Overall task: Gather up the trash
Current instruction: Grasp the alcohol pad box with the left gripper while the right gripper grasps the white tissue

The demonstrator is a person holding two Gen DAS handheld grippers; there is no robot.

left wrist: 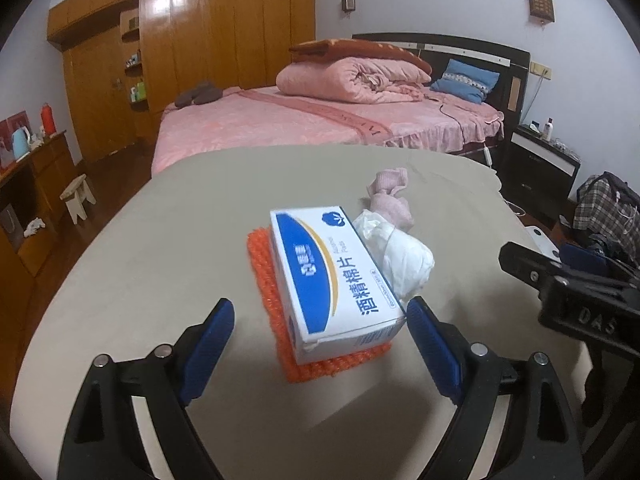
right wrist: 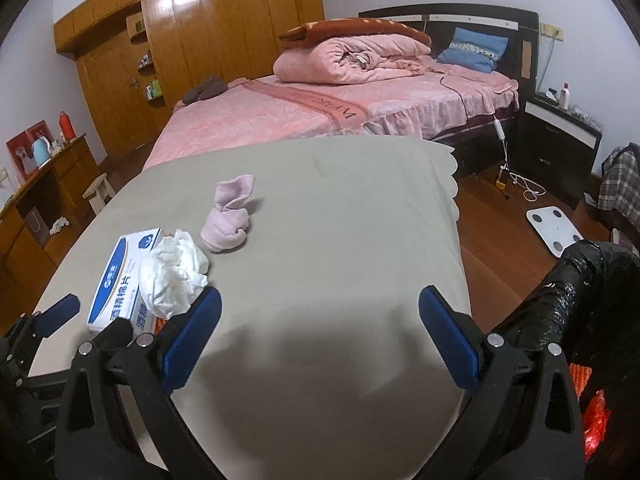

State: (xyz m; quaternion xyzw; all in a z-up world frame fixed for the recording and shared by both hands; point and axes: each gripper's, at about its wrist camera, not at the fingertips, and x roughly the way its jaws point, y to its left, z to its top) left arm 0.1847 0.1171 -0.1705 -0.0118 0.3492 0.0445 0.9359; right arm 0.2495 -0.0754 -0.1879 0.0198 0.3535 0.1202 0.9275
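- Between the wide-open, empty fingers of the left gripper (left wrist: 320, 344), the blue-and-white box (left wrist: 334, 280) is sitting on an orange pad (left wrist: 340, 364); closing squarely across its short sides looks wisest.
- Just beyond the right gripper (right wrist: 320, 336), also gaping and empty, crumpled tissue (right wrist: 172, 276) is lying against the box.
- Under both, a beige cloth (right wrist: 340, 208) is covering the table; a pink bed (right wrist: 300, 116) is standing behind.

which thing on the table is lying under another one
The orange bubble wrap: it lies flat beneath the blue-and-white box. The crumpled white tissue and pink sock lie on the cloth itself.
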